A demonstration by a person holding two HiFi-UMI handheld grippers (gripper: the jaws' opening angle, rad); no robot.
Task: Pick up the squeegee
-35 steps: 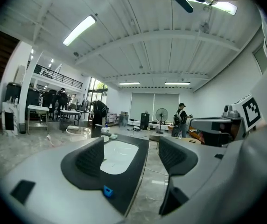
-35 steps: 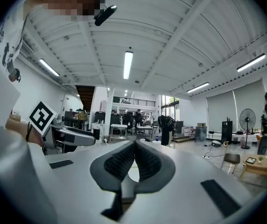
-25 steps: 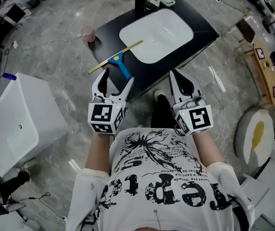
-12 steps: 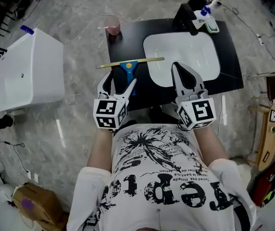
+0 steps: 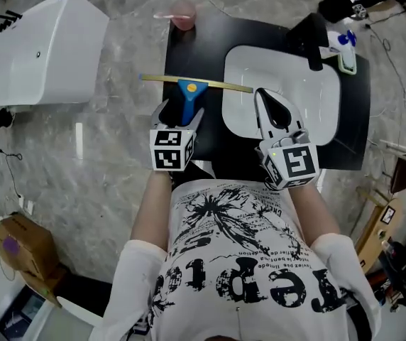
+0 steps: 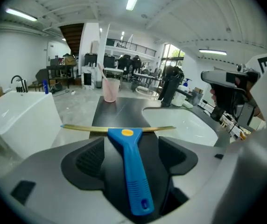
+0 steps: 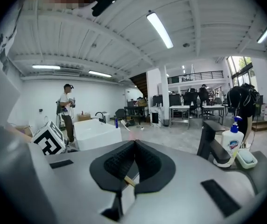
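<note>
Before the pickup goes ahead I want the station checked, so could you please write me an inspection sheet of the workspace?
Surface: black counter with a white sink basin set in it.
Job's things: squeegee flat on the counter left of the basin, blade overhanging the left edge.
Clutter: pink cup at the far left corner; faucet and soap bottle behind the basin.
Tongs: left tongs open, astride the blue handle; right tongs shut, empty, over the basin's near rim.
Cables: thin cable on the marble floor at left.
Surroundings: white tub and cardboard box on the same floor.
</note>
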